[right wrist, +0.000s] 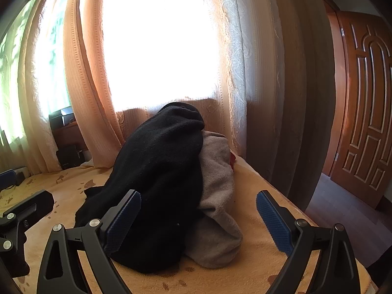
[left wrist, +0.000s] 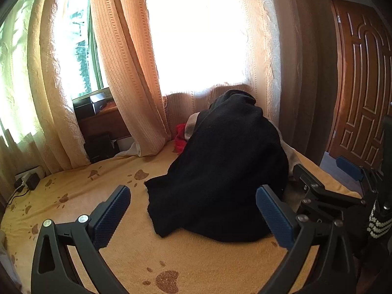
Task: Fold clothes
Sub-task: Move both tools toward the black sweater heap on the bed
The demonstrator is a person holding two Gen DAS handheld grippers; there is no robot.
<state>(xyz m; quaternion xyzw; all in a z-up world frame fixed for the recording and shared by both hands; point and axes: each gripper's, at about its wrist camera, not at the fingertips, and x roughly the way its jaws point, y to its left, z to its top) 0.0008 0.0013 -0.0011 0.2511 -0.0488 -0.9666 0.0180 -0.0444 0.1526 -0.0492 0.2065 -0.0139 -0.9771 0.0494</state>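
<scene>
One pile, three garments, on the bed [left wrist: 73, 203].
Black [left wrist: 220, 171], grey [right wrist: 218, 196] and red [left wrist: 180, 137] near the far edge; left tongs [left wrist: 193, 215] and right tongs [right wrist: 198, 223] both spread, empty.

Black garment [right wrist: 159, 171], grey-beige garment [right wrist: 218, 196], red cloth [left wrist: 180, 137], yellow blanket [left wrist: 137, 252] with brown paw prints, blue-padded tongs [right wrist: 198, 223]

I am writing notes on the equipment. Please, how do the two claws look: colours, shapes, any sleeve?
Both claws, left and right, look the same: black plastic frames with triangular cut-outs and silver round bolts, and two flat fingers faced with dark blue, finely textured pads. Beside the right claw, a black knit sleeve cuff with white stripes shows. No cables are visible.
</scene>
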